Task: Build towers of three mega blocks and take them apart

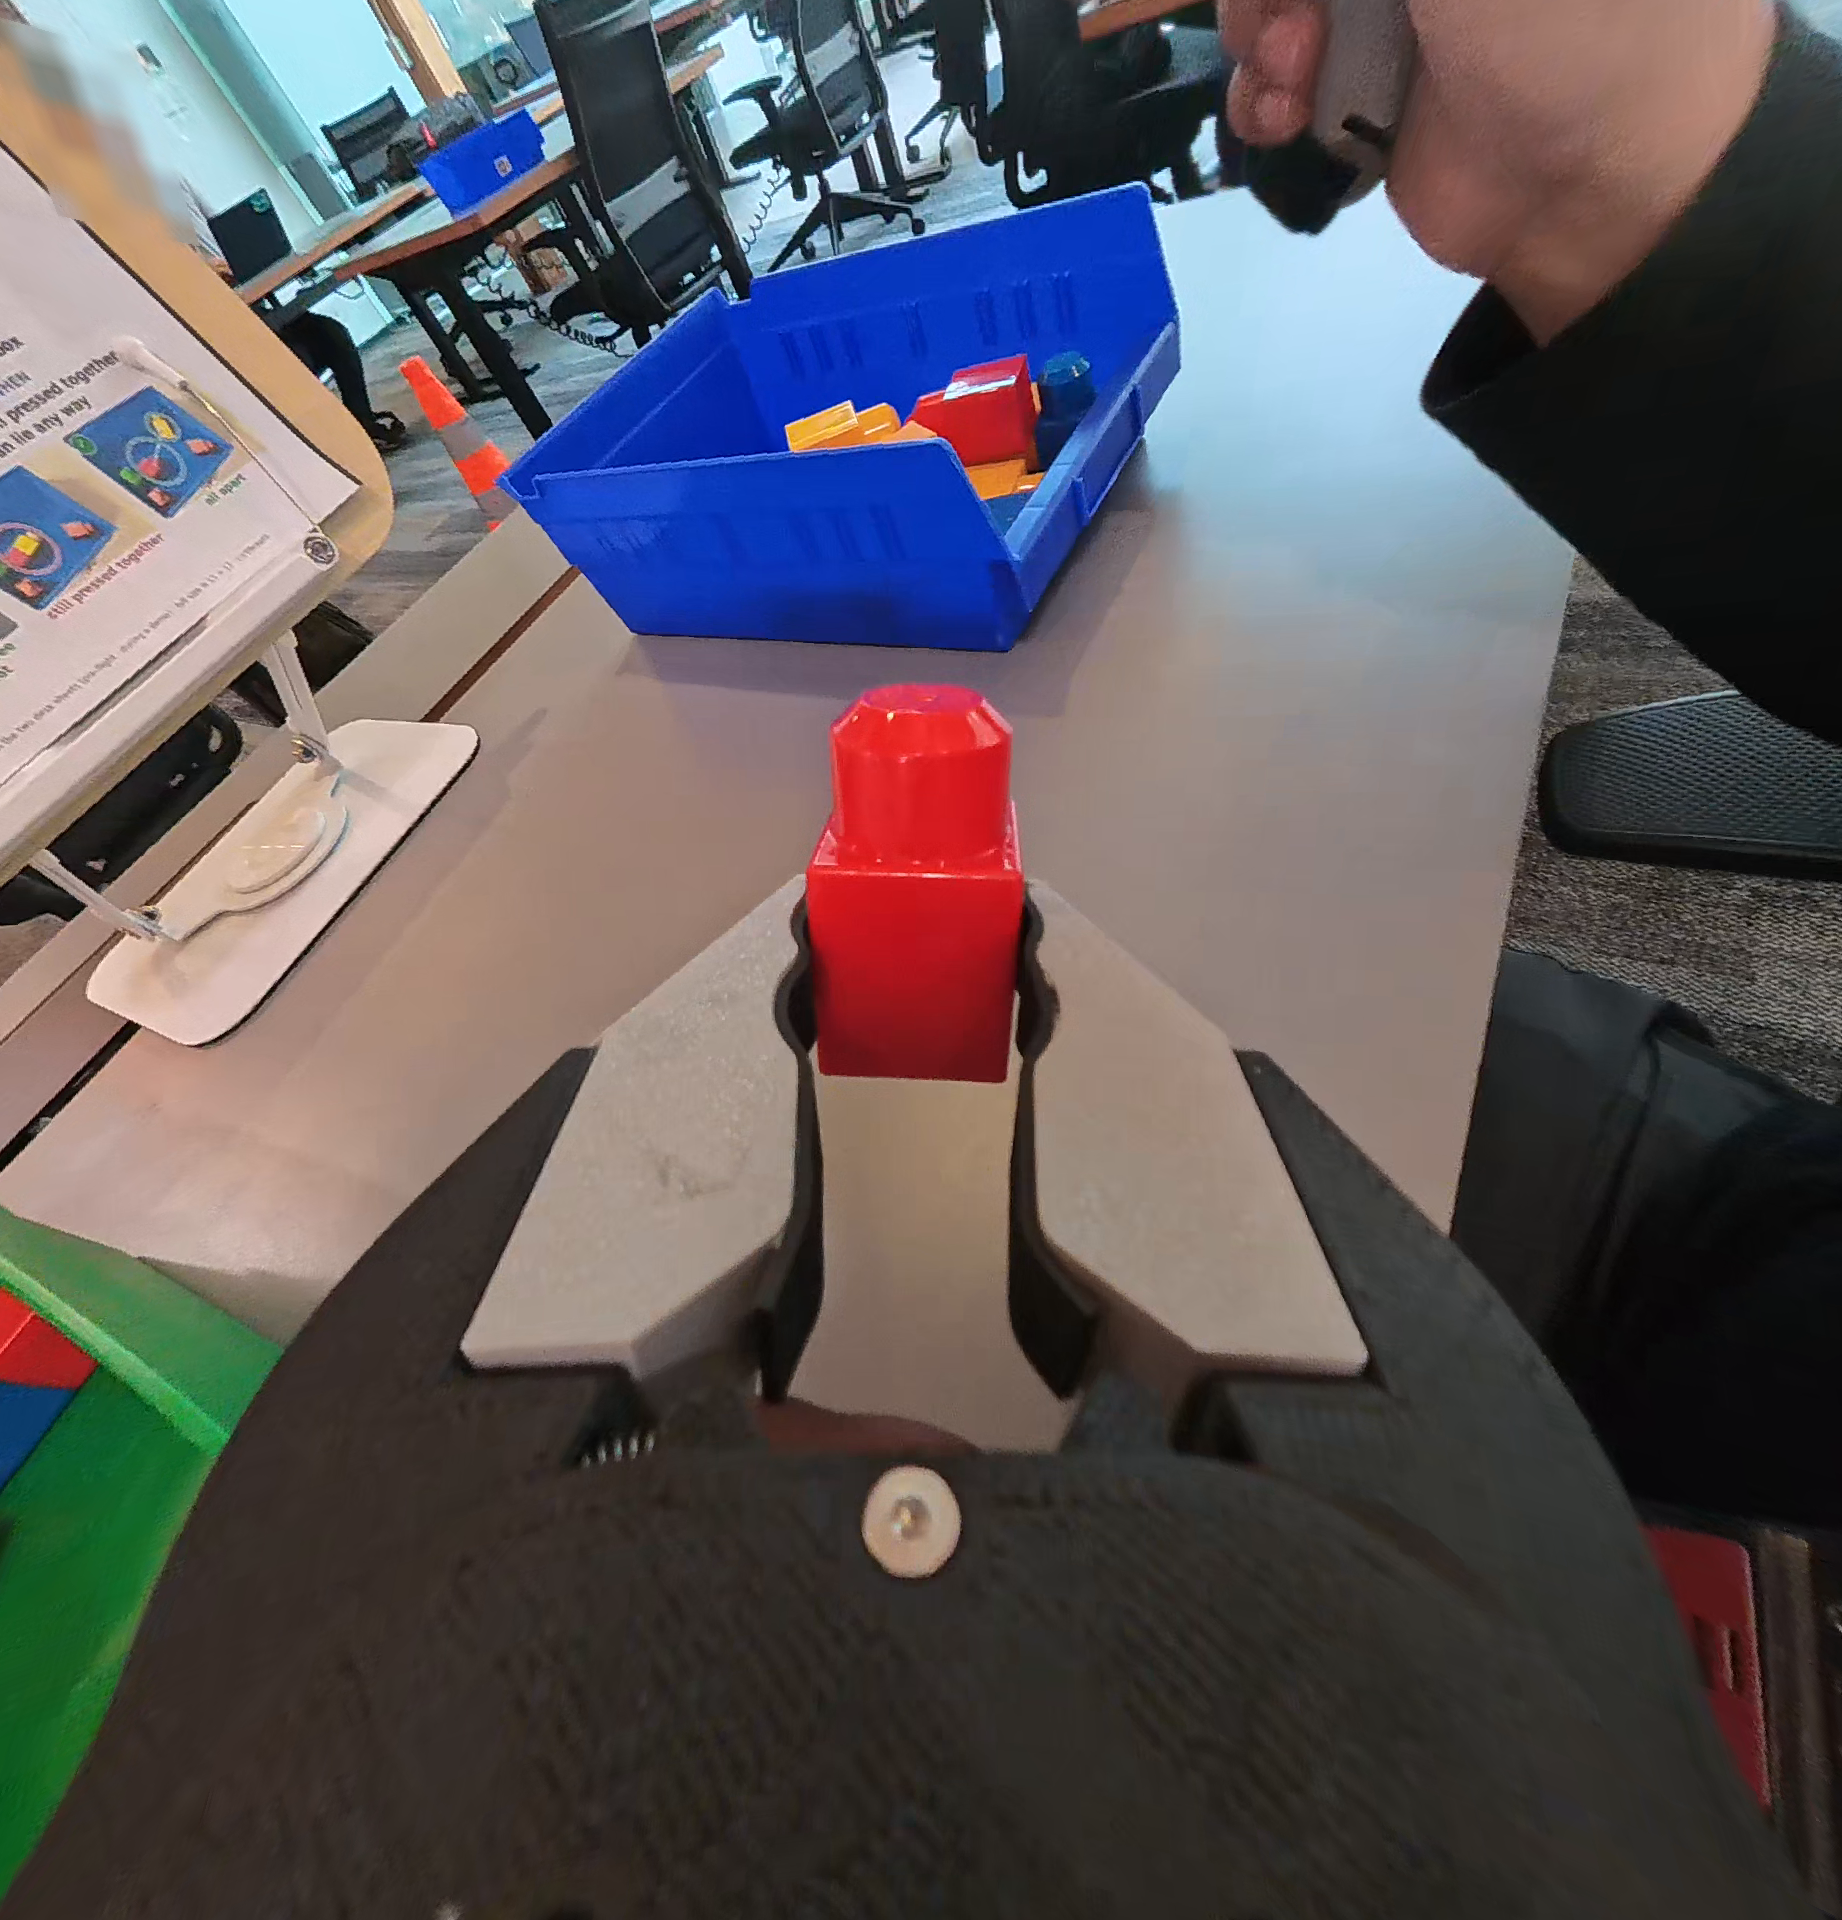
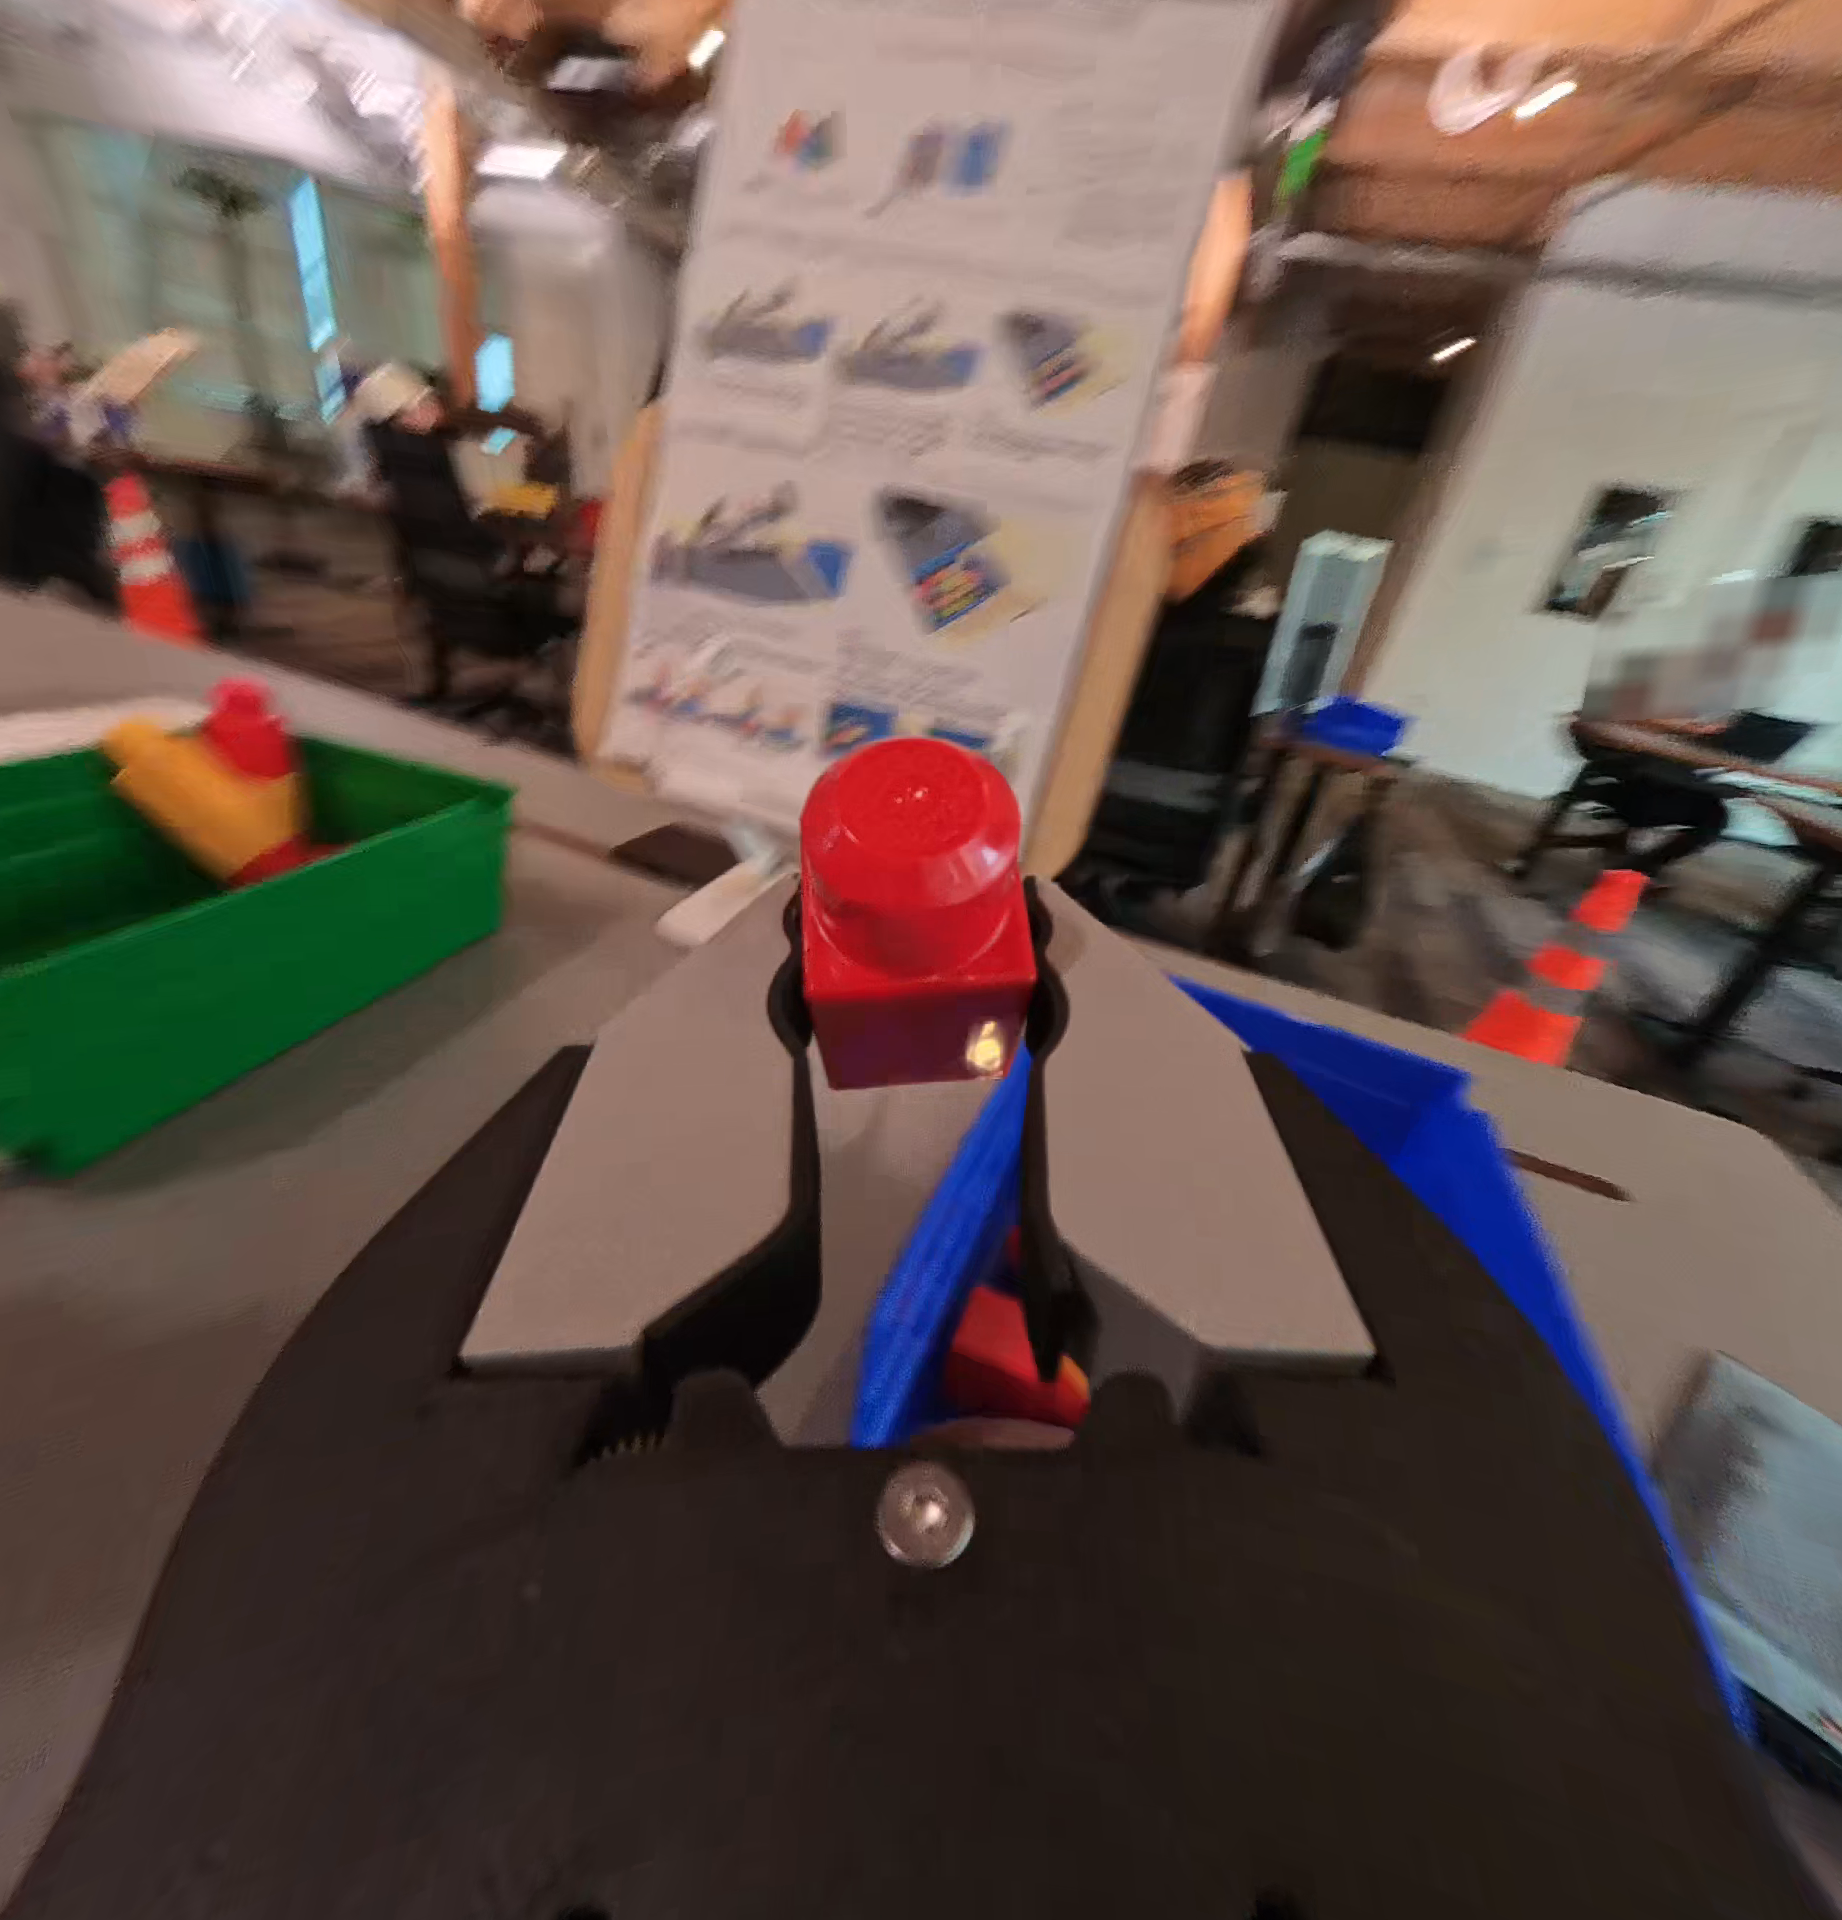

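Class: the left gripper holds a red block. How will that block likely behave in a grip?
The red block looks like rigid plastic, so it probably won't flex. Its glossy sides may slip. The left gripper pinches flat faces, so it likely stays square.

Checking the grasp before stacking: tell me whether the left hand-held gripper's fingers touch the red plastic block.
Touching. The left wrist view shows the left hand-held gripper with both fingers pressed against the sides of the red plastic block, no gap.

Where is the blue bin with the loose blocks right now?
In the left wrist view the blue bin sits on the grey table, straight ahead beyond the red block held in the left gripper, with an orange cone on the floor to its left.
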Demonstrator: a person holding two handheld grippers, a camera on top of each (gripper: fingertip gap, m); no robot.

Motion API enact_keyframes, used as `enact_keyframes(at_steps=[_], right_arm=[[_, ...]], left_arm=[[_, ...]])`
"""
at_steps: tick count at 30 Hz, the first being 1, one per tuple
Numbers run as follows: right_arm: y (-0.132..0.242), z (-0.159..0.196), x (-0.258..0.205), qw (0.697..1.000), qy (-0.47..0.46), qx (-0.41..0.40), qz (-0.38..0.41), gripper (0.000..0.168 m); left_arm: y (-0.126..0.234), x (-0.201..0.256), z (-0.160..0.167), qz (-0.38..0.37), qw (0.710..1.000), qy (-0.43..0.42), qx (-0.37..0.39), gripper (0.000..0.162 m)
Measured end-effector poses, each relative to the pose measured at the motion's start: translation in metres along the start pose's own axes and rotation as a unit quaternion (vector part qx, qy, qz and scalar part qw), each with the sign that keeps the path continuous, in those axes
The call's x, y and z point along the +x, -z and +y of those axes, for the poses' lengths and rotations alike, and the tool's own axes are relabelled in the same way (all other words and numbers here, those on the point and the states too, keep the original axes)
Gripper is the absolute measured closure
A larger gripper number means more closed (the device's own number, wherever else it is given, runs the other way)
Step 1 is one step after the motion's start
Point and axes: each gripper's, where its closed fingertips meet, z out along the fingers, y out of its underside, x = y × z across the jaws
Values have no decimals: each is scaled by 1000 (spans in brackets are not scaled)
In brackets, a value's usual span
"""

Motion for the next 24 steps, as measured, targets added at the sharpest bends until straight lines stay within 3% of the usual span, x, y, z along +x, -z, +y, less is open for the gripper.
enact_keyframes(at_steps=[2,4,5,7,8,9,10,12,15,19,20,22,24], right_arm=[[16,-14,33,996,-35,75,44,132],[18,-9,51,992,-63,88,57,132],[10,6,57,995,-64,53,61,132],[-13,65,65,991,-62,-96,66,131],[-21,98,65,980,-70,-178,59,121],[-25,121,62,969,-80,-229,42,99],[-27,129,59,966,-92,-239,29,97],[-28,112,54,975,-114,-193,8,110],[-22,81,37,982,-118,-144,-38,115],[-16,75,-8,967,-120,-168,-147,111],[-16,80,-9,968,-102,-181,-144,114],[-14,98,16,971,-43,-223,-75,139],[-5,121,34,959,-25,-278,-53,136]], left_arm=[[-2,0,0,-1,1000,2,0,129],[-3,1,0,1,1000,6,1,129],[-4,2,0,4,1000,8,1,129],[-5,6,-1,13,1000,17,5,128],[-5,7,-2,19,1000,24,8,128],[-5,8,-3,24,999,30,10,128],[-5,8,-3,26,999,35,12,128],[-3,5,-4,25,999,41,14,128],[-2,1,-4,25,998,51,20,128],[-4,0,0,26,998,64,17,128],[-4,0,0,24,998,61,15,128],[-2,0,1,20,998,54,12,128],[0,-1,-1,16,999,48,13,128]])
